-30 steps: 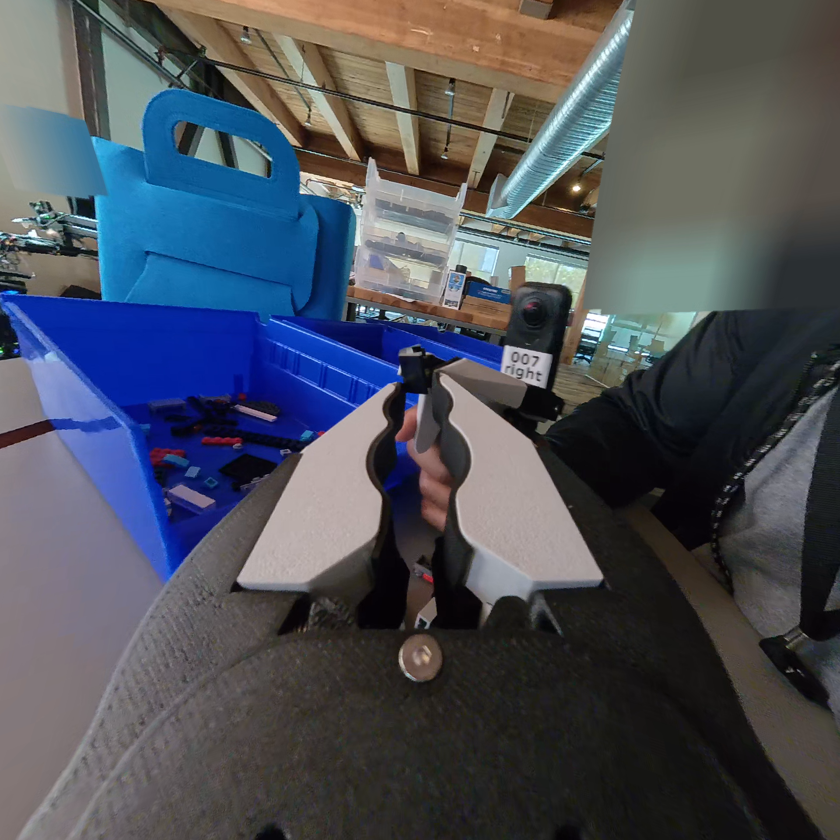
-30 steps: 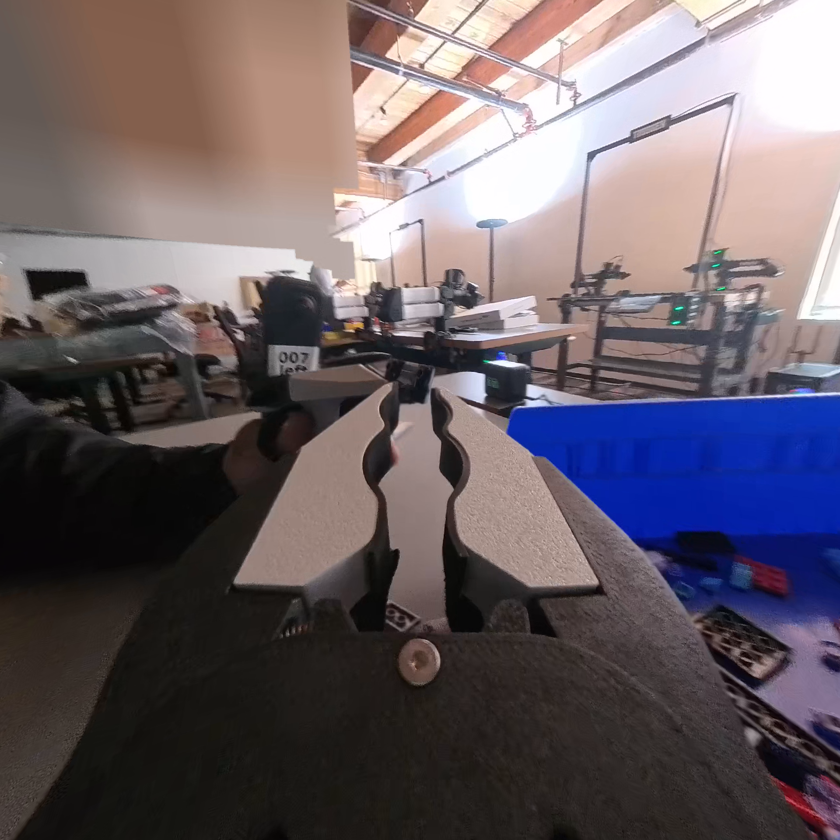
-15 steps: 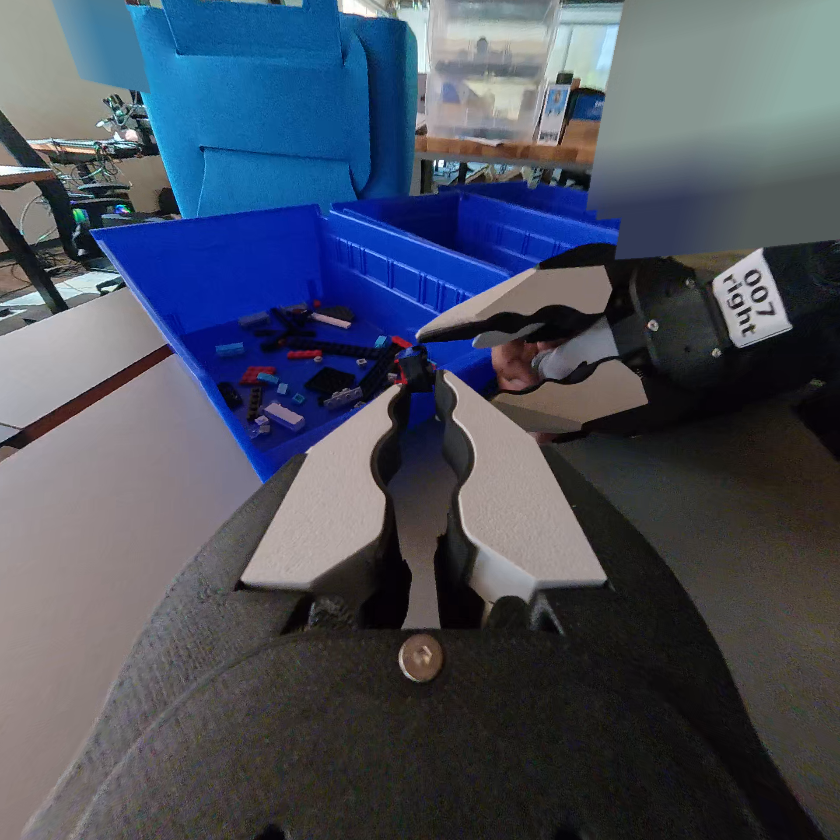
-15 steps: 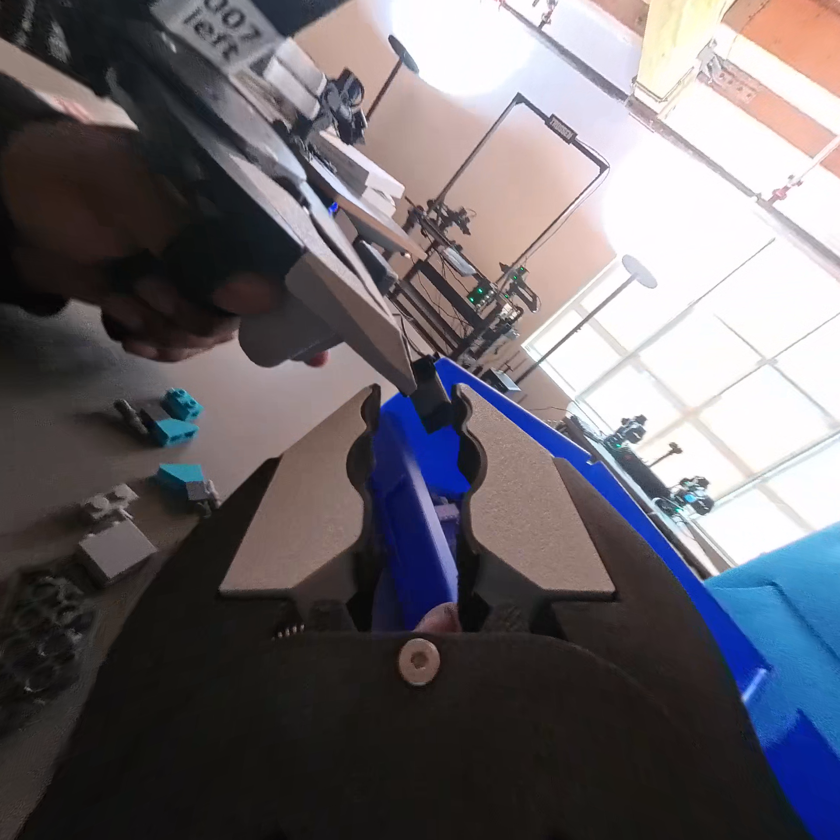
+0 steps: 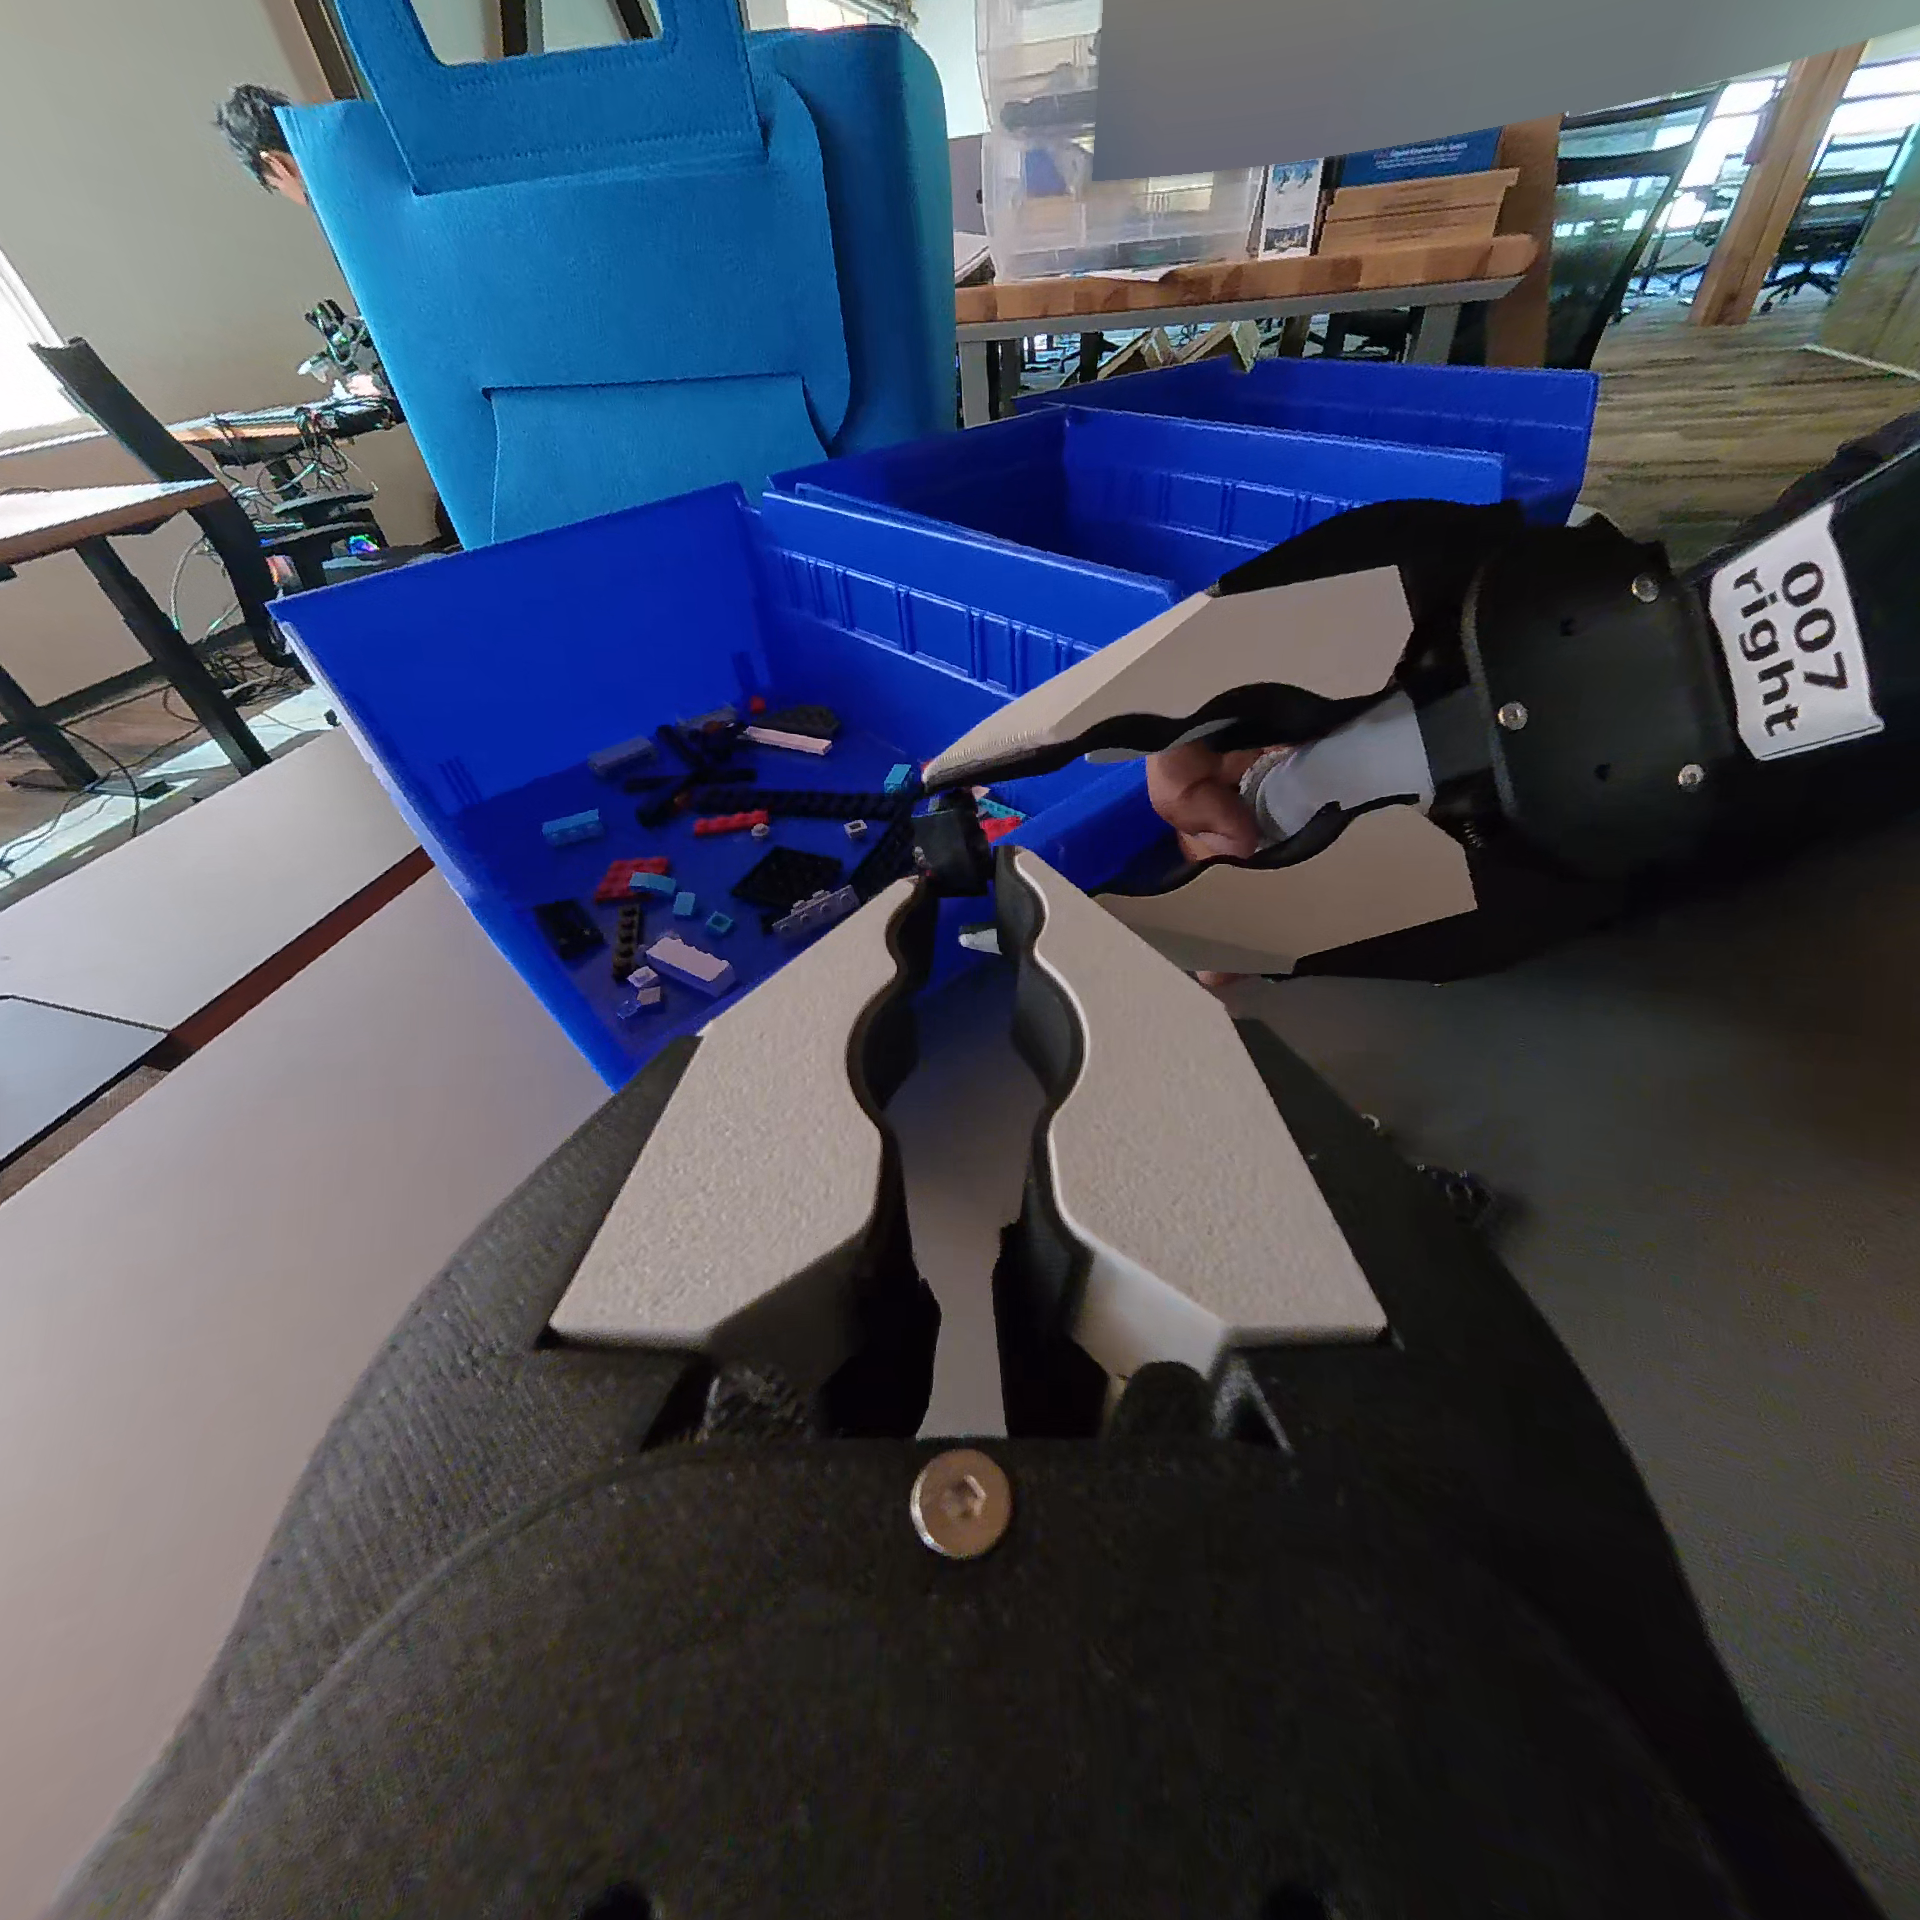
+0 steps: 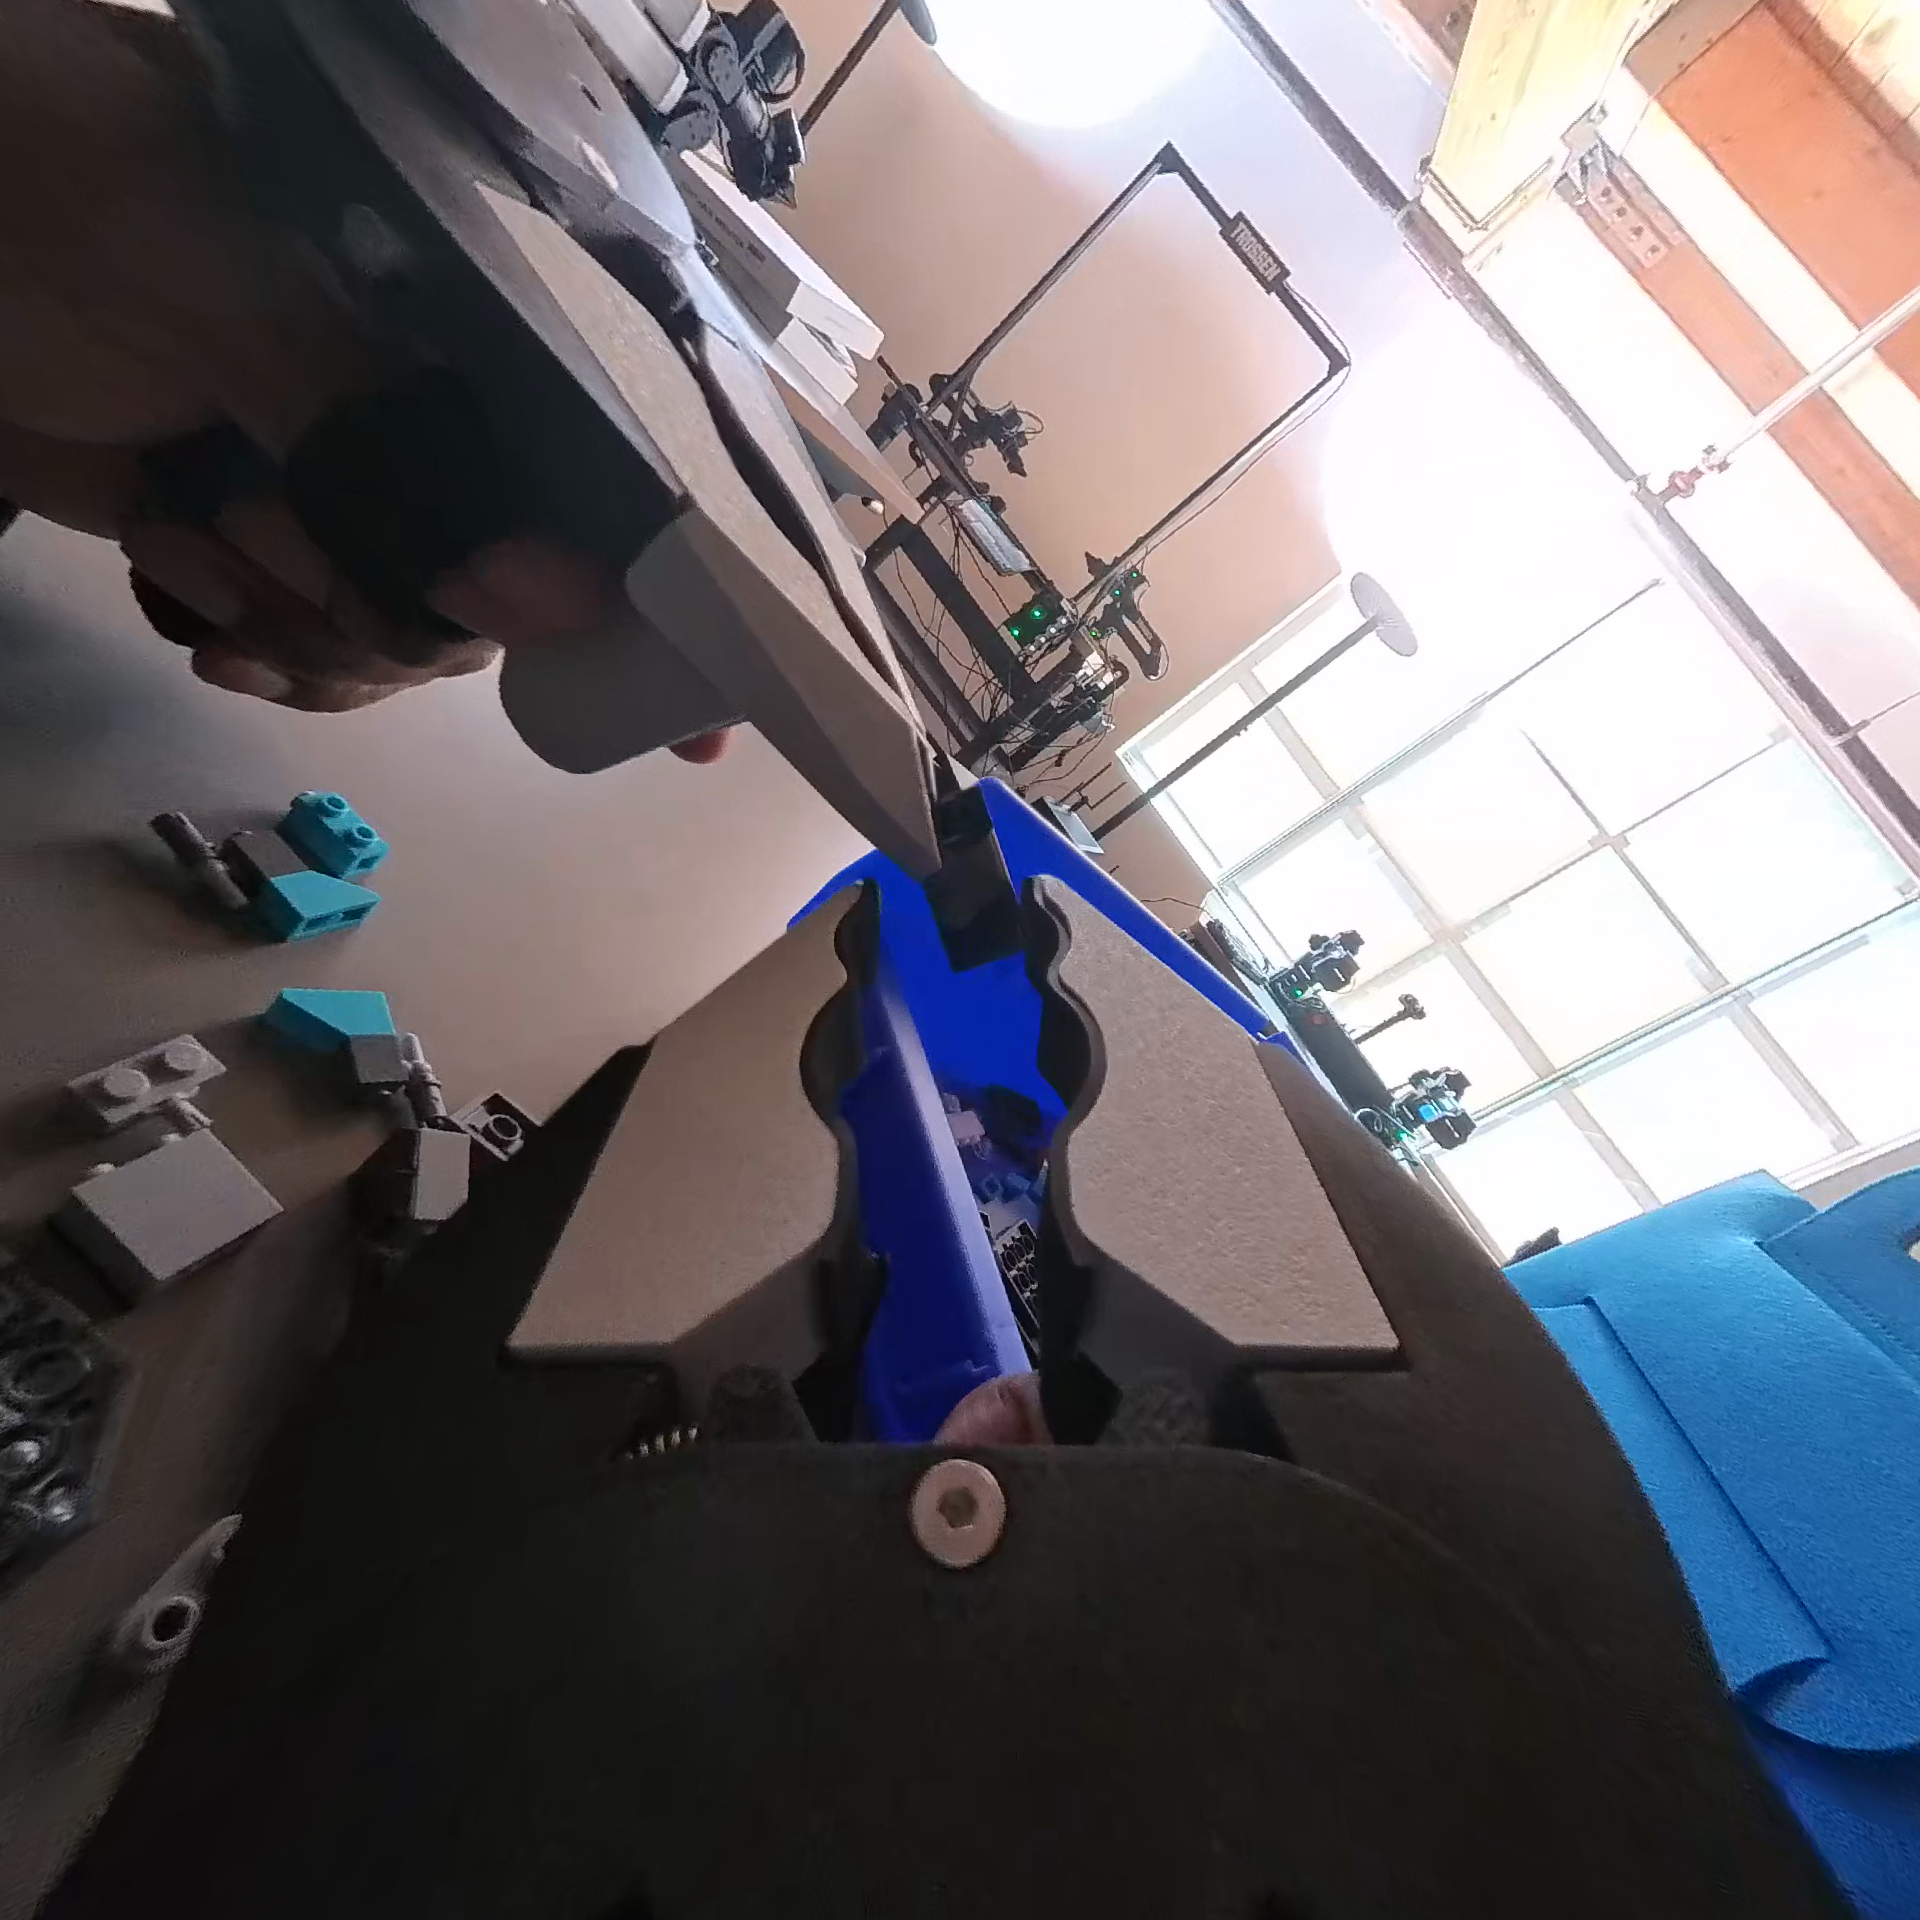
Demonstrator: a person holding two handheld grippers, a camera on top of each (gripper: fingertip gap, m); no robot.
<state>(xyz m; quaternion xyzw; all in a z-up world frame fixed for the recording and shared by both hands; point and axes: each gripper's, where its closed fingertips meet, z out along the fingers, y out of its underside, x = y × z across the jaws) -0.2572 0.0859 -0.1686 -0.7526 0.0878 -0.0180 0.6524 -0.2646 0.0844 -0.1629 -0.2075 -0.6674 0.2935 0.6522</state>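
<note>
In the left wrist view my left gripper (image 5: 958, 868) is shut on a small black brick piece (image 5: 951, 840) and holds it above the front edge of a blue bin (image 5: 520, 665). My right gripper (image 5: 1008, 842) comes in from the right, rolled on its side, with its jaws apart around that piece. In the right wrist view the black piece (image 6: 971, 894) sits between my right gripper's (image 6: 945, 896) tips, against the right-hand finger. The left gripper (image 6: 920, 821) reaches down from the upper left.
The bin holds several loose bricks (image 5: 675, 894). A second blue bin (image 5: 1247, 488) stands behind it, and a blue felt chair back (image 5: 623, 260) beyond. Teal bricks (image 6: 322, 842) and grey bricks (image 6: 156, 1216) lie on the table (image 5: 208, 1247). Only a small space, under 4 cm, lies between the two pairs of fingers.
Both grippers tilted down from the room toward the table and bin. The right gripper rolled sideways, opened wider and closed in on the black piece in the left gripper.
</note>
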